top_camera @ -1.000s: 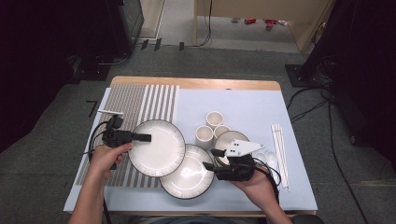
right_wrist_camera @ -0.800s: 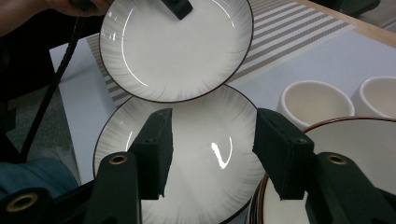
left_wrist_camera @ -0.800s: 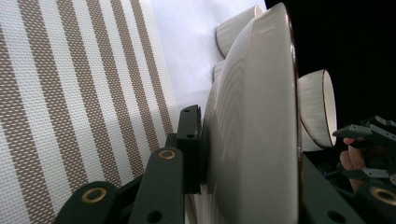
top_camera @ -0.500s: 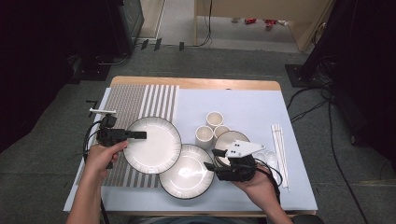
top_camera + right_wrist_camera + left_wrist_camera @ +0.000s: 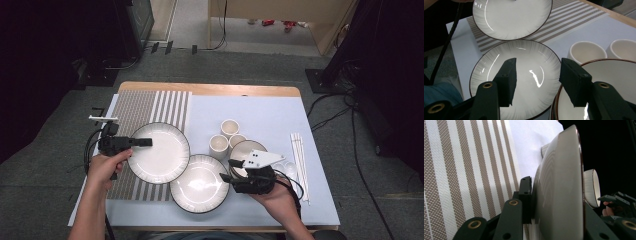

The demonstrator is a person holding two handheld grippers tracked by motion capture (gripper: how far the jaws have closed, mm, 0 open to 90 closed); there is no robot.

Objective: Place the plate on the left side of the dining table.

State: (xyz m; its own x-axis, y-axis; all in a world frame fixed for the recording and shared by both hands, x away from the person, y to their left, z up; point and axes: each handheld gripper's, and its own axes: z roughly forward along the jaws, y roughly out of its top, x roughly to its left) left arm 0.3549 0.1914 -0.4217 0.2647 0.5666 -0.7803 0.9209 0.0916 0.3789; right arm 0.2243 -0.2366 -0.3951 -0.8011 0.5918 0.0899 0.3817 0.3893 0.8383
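My left gripper [image 5: 141,142] is shut on the left rim of a white, dark-rimmed plate [image 5: 161,153] that hangs over the striped mat [image 5: 150,106]. In the left gripper view that plate [image 5: 560,185] stands edge-on between the jaws of my left gripper [image 5: 556,216]. A second matching plate [image 5: 199,184] lies flat near the table's front edge. My right gripper [image 5: 228,174] hovers at its right rim, open. In the right gripper view the second plate [image 5: 529,75] lies under my right gripper [image 5: 537,83], with nothing between its fingers. A brown-rimmed bowl [image 5: 614,82] sits beside the right jaw.
Three small cream cups [image 5: 229,128] cluster behind the bowl [image 5: 248,149]. White sticks [image 5: 300,157] lie along the right side of the pale cloth [image 5: 250,107]. The wooden table edge [image 5: 210,89] runs along the back. Cables trail on the floor at both sides.
The left gripper has carried its plate a little to the left, further over the striped mat. The right gripper has stayed where it was.
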